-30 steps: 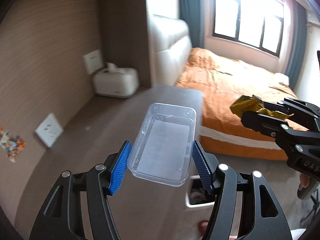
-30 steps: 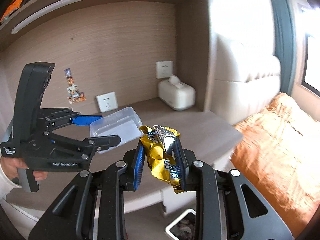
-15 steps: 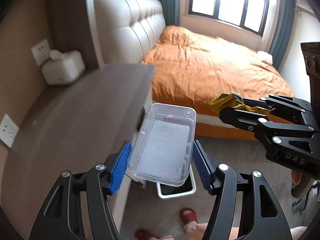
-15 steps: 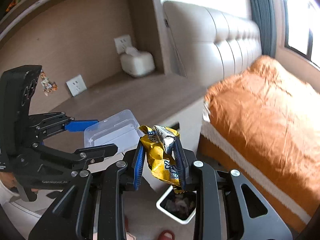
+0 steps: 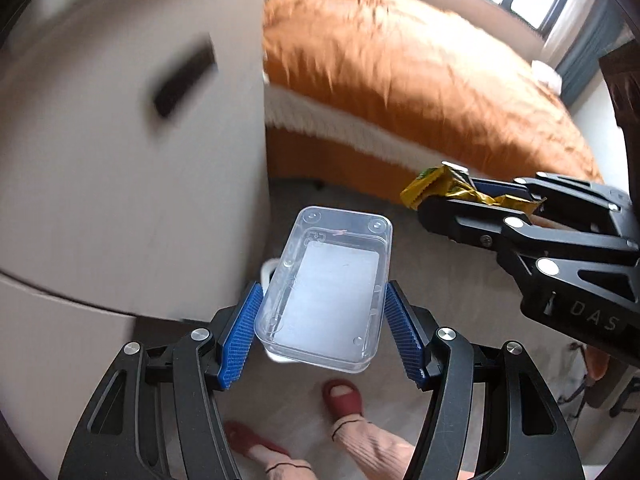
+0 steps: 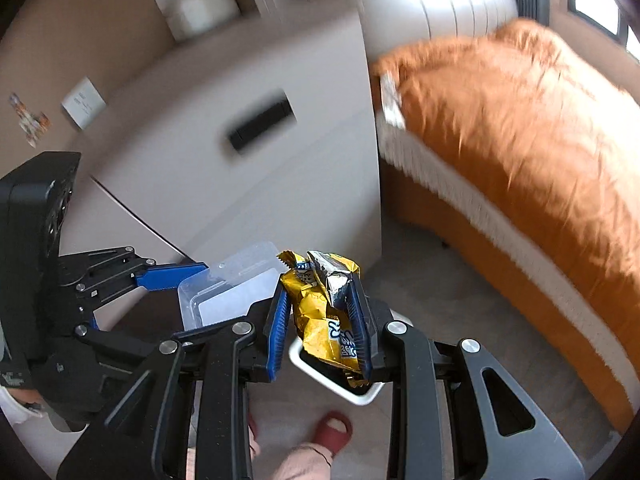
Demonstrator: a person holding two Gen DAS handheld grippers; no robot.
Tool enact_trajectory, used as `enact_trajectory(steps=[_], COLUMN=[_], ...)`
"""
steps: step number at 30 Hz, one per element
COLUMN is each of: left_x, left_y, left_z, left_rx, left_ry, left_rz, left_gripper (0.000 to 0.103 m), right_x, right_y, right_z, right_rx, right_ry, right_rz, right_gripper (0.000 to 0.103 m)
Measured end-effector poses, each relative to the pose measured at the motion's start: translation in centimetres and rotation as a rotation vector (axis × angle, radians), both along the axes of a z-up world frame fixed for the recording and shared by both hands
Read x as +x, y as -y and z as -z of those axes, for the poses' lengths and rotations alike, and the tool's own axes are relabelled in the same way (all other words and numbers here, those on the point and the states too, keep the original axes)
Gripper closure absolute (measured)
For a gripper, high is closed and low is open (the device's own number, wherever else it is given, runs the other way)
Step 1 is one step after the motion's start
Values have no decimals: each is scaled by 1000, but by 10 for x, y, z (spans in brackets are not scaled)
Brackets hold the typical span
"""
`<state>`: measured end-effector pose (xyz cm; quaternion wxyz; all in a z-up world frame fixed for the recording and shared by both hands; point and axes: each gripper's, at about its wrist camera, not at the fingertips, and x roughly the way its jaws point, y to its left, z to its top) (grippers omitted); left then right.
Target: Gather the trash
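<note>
1. Left wrist view: the left gripper (image 5: 324, 320) has its blue ribbed fingers (image 5: 240, 340) pressed against the two long sides of a clear rectangular plastic container (image 5: 328, 292), which it carries tipped above the pale floor (image 5: 440, 300). A white bin rim (image 5: 267, 272) peeks out behind the container's left edge. To the right, the right gripper (image 5: 448, 192) carries a crumpled yellow foil snack wrapper (image 5: 444, 184) in front of the orange-covered bed (image 5: 420, 80). A pale drawer front with a dark slot handle (image 5: 184, 80) fills the left, blurred. At the bottom, a person's sock and red slipper (image 5: 344, 396) stand on the floor.

2. Right wrist view: the right gripper (image 6: 322, 320) has its blue fingers (image 6: 276, 328) closed on the yellow wrapper (image 6: 320, 308), held right over the small white waste bin (image 6: 352, 394) on the floor. Just left, the left gripper (image 6: 192, 292) holds the clear container (image 6: 228, 288) beside the wrapper. A white tissue box (image 6: 204, 8) sits on the desk (image 6: 224, 52) behind, blurred.
</note>
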<state>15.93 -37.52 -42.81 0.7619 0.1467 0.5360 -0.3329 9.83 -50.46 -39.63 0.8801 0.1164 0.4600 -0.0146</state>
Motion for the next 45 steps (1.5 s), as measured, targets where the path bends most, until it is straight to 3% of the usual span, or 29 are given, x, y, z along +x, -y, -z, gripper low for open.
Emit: enact_trajectory(steps=[7, 10, 16, 18, 19, 20, 21, 28, 32, 40, 45], left_x=[10, 13, 14, 15, 16, 17, 18, 23, 27, 26, 23], left_y=[14, 14, 17, 20, 21, 23, 24, 26, 29, 35, 43], left_z=[132, 174, 239, 254, 259, 263, 263, 262, 243, 176, 111], left_rx=[57, 90, 137, 143, 141, 132, 131, 158, 156, 127, 83], left_ry=[-93, -123, -186, -215, -230, -244, -243, -223, -206, -175, -119], left_rz=[-1, -9, -12, -15, -16, -24, -34, -30, -11, -14, -6], left_gripper=[42, 42, 42, 39, 34, 12, 5, 5, 5, 5, 5], right_x=[37, 49, 61, 62, 63, 62, 61, 54, 49, 31, 16], right_y=[29, 34, 37, 34, 33, 33, 32, 40, 41, 43, 38], right_z=[137, 186, 254, 264, 270, 272, 273, 267, 247, 167, 101], right_rx=[126, 146, 161, 154, 147, 138, 131, 129, 116, 103, 84], right_ry=[-141, -200, -272, -285, -295, -293, -292, -307, -295, -205, -140], right_rz=[9, 13, -1, -14, -21, -20, -22, 1, 9, 86, 118], right_gripper=[73, 73, 70, 58, 28, 9, 8, 5, 5, 5, 5])
